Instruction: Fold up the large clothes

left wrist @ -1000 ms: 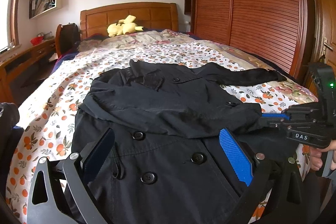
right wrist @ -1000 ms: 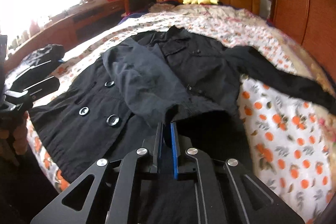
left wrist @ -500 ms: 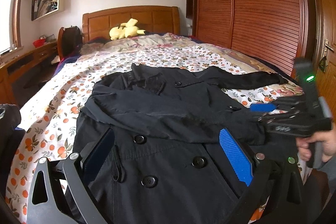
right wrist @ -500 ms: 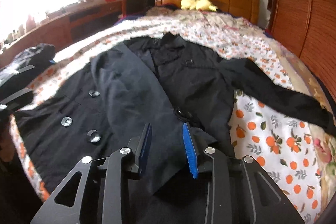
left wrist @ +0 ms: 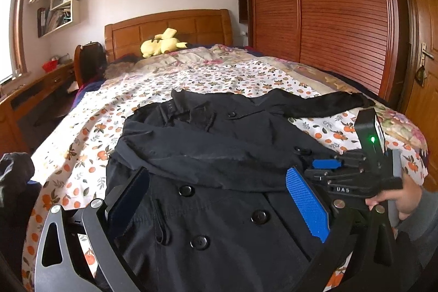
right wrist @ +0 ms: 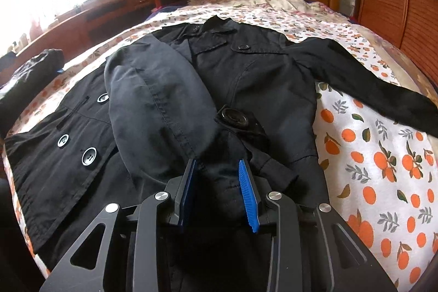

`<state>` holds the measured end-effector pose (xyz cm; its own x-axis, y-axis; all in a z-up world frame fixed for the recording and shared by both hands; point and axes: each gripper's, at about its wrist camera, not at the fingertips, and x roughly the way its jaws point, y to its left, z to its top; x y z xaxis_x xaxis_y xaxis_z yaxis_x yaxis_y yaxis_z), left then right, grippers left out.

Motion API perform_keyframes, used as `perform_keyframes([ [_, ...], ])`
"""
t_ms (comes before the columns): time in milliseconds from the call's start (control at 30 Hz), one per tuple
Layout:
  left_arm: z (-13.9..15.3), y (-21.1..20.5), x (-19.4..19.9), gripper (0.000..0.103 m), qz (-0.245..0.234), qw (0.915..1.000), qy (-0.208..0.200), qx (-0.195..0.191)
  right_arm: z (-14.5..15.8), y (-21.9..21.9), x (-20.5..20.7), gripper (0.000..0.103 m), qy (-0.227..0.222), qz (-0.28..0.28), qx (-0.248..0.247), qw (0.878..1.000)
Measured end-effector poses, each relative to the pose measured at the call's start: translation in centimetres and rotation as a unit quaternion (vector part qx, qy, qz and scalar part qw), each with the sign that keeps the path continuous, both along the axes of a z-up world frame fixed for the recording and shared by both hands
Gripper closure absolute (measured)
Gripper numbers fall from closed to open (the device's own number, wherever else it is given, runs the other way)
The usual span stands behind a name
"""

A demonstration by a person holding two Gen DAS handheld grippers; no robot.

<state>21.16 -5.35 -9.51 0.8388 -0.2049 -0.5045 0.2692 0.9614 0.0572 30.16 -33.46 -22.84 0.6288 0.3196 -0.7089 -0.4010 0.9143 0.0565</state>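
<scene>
Black double-breasted cloth coat (right wrist: 254,78) flat on orange-print bedsheet (right wrist: 383,155), one sleeve folded across front. Right gripper (right wrist: 219,188) over folded sleeve cuff, fingers just opened narrowly, gripping nothing. Left gripper (left wrist: 219,199) over coat hem, fingers wide, empty.

black double-breasted coat (right wrist: 254,89) lies face up on my bed, collar toward the headboard. one sleeve (right wrist: 153,106) is folded across its chest over the buttons; the other sleeve (right wrist: 364,84) stretches out sideways, flat.
</scene>
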Motion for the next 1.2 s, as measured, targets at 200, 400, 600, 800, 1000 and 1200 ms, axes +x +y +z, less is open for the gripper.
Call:
perform_keyframes([
  [200,-0.1,-0.3,1.4,0.002,0.006,0.9997,0.001,0.022,-0.2,0.0,-0.3,0.073,-0.009,0.000,-0.003,1.000],
  [400,-1.8,-0.6,4.7,0.002,0.007,0.9997,0.015,0.019,-0.2,0.1,-0.5,0.073,-0.011,0.000,-0.002,1.000],
  [600,-4.7,-0.7,8.6,0.002,0.007,0.9993,0.036,0.006,0.0,0.1,-0.5,0.073,-0.010,0.000,0.002,1.000],
  [800,-6.7,-1.0,10.6,0.002,0.000,0.9992,0.039,0.012,0.0,0.0,-0.5,0.073,-0.011,0.000,0.001,1.000],
  [1000,-8.7,-1.0,11.3,0.002,-0.011,0.9991,0.040,0.005,0.3,0.2,-0.6,0.072,-0.014,-0.003,-0.002,1.000],
  [1200,-9.4,-0.8,10.6,0.002,-0.015,0.9996,0.025,-0.004,3.1,-0.3,-1.3,0.063,-0.036,-0.011,0.006,0.999],
])
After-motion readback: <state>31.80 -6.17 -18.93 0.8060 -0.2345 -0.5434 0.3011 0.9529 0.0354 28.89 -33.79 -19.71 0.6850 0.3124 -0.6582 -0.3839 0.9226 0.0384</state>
